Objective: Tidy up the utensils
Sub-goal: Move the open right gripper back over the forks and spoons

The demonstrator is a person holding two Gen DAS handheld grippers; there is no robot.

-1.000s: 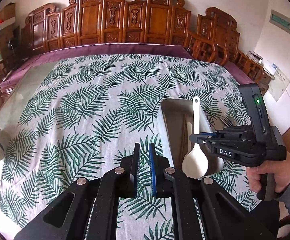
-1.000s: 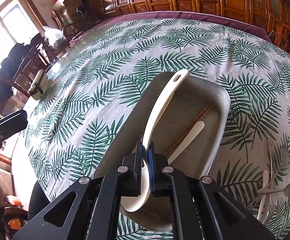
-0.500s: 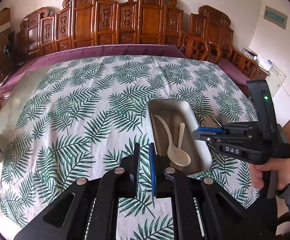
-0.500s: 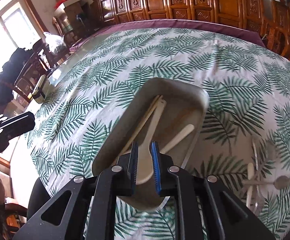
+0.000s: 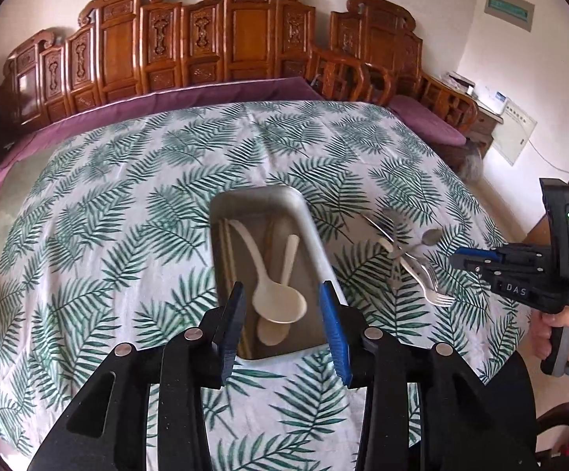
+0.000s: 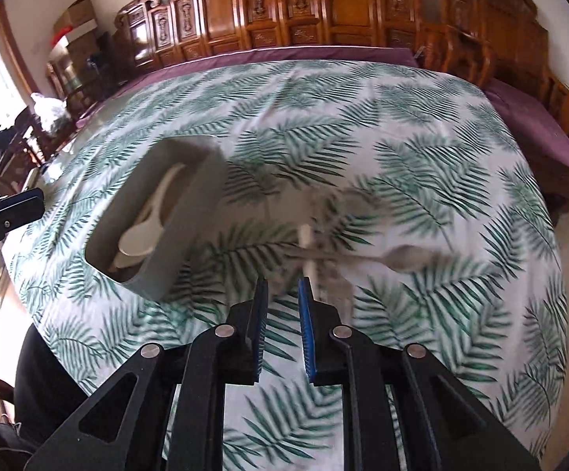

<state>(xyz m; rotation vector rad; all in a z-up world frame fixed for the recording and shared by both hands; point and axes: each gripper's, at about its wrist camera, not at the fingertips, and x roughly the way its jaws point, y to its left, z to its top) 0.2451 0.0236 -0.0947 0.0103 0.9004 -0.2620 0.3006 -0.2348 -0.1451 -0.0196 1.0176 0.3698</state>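
Left gripper (image 5: 282, 314): jaws have just been opening, now moderately apart, nothing held. Its fingers (image 5: 232, 316) frame the near end of the tray (image 5: 315, 231) from above; pads are clear of the tray walls as far as I can tell.

Tray contents, seen between the left fingers: big white spoon (image 5: 274, 298) with bowl toward the gripper and handle running away up-left; a smaller pale spoon (image 5: 284, 263) lying partly under it; chopsticks (image 5: 227, 251) along the left wall. In the right wrist view the tray (image 6: 190, 212) sits well to the left of the right fingers, white spoon (image 6: 143, 233) visible inside.

Right gripper (image 6: 282, 302): jaws stand a narrow gap apart, empty. From the left wrist view it hangs off to the right (image 5: 463, 259), held by a hand (image 5: 563, 335), above the cloth, tips pointing at the loose pile.

Loose utensils (image 5: 410, 259): metal forks and spoons plus one white-handled piece, crossed in a heap on the tablecloth (image 5: 127, 196), right of the tray, between tray and right gripper. In the right wrist view the heap (image 6: 323, 243) is just ahead of the fingertips, slightly right of centre; heavily motion-blurred, so piece count is unclear. A metal spoon bowl (image 6: 406, 255) sticks out to the right of it.

No contact between right fingers and heap.
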